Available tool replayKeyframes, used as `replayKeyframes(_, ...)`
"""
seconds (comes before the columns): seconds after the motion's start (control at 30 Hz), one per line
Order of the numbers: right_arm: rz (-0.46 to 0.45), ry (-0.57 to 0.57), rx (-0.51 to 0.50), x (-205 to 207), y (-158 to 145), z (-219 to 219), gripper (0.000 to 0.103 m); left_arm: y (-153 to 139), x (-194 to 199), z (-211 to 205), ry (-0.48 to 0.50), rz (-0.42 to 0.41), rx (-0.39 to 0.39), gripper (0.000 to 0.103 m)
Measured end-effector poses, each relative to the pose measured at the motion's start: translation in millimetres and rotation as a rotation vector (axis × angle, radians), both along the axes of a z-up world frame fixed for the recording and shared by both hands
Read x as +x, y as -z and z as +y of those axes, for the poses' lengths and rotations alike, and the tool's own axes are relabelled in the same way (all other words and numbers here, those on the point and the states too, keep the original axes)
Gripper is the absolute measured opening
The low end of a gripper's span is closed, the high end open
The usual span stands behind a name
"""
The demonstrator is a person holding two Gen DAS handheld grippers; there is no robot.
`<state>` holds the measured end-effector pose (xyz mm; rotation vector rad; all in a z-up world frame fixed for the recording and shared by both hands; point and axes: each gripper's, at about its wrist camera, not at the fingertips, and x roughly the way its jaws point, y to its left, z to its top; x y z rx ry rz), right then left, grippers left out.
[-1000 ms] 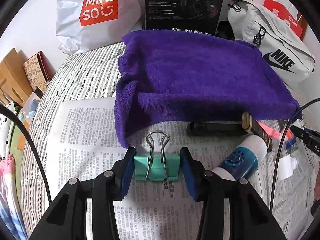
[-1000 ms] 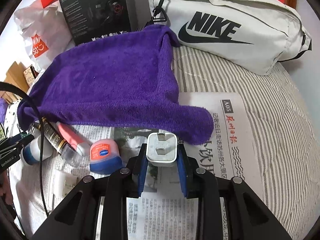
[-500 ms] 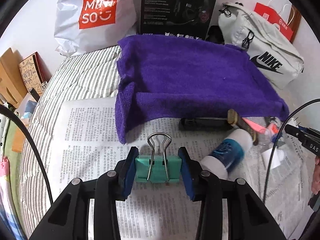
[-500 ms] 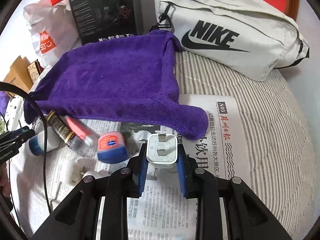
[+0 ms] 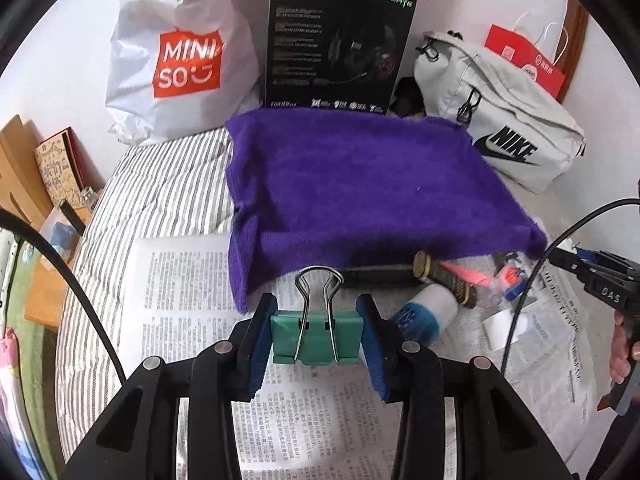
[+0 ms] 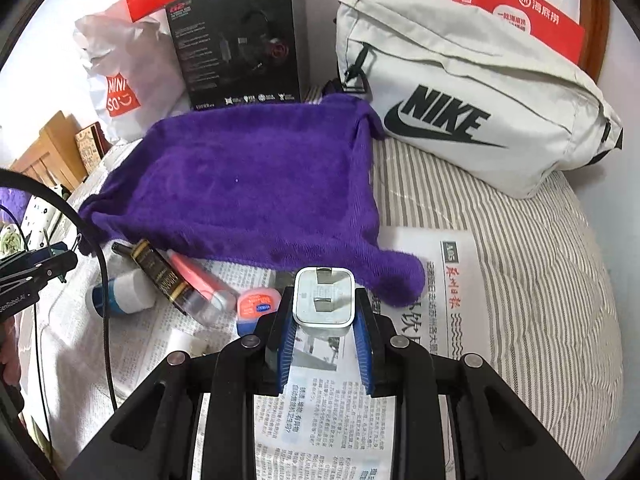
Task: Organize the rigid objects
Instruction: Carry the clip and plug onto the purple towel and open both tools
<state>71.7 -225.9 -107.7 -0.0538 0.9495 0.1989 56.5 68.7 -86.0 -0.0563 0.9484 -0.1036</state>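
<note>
My left gripper (image 5: 316, 334) is shut on a teal binder clip (image 5: 316, 338) and holds it above the newspaper (image 5: 192, 304). My right gripper (image 6: 324, 316) is shut on a white plug adapter (image 6: 323, 298), prongs facing away, also above the newspaper (image 6: 452, 280). A purple towel (image 5: 360, 184) lies spread just beyond both grippers; it also shows in the right wrist view (image 6: 248, 184). Between the grippers lie a white and blue bottle (image 5: 428, 308), a dark gold-capped tube (image 6: 160, 276), a pink tube (image 6: 196, 276) and a small red-lidded jar (image 6: 256, 308).
A white Nike bag (image 6: 460, 100), a black headset box (image 5: 340, 48), a Miniso bag (image 5: 180, 56) and red paper bags (image 6: 520, 8) line the back wall. Striped bedding (image 6: 540, 260) runs to the right; wooden items and books (image 5: 40, 168) stand at the left.
Both grippers have risen and pulled back from the towel while holding their objects. The clip and the adapter have lifted off the newspaper; the loose items look farther below.
</note>
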Motion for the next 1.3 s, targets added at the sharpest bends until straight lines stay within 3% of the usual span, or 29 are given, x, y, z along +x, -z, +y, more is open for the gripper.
replayKeyframes(0.43, -0.035, -0.008, 0.016, 29, -23, 6, 0.027, -25, 37, 3, 0.036, -0.022, -0.011, 0.039)
replayKeyframes(0.83, -0.072, -0.035, 0.006, 78, -39, 21, 0.027, -43, 94, 11, 0.044, -0.034, -0.005, 0.039)
replayKeyframes(1.3, -0.031, -0.072, -0.014, 152, -14, 40, 0.027, -9, 159, 11, 0.046, 0.047, -0.028, 0.039)
